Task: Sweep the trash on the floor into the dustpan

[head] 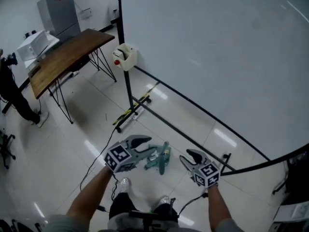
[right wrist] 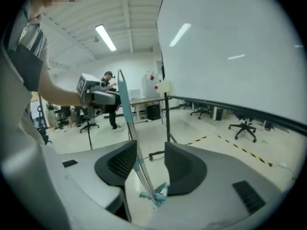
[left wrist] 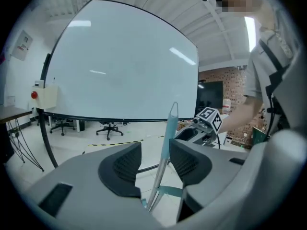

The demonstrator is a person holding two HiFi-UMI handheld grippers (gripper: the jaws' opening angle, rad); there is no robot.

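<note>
Handle (left wrist: 169, 128) position is the governing relation. The teal sweeping set (head: 161, 159) stands on the floor (head: 87, 129) between your two grippers, and its long handle rises near upright with a slight lean.

From your left gripper (head: 150, 145) the handle lies ahead and a little right of centre, close by the right-hand jaw. From your right gripper (head: 186, 156) it lies ahead and left of centre. Both pairs of fingers stand spread and press on nothing.

In the head view the left fingertips sit just beside the set and the right ones a little apart, so I judge your left hand the nearer.

The set appears to be a broom and dustpan clipped together, though at this angle I cannot tell one handle from two. No trash is discernible on the floor shown.

Spread jaws flanking an upright handle fit a reach toward it as well as a release of it.
</note>
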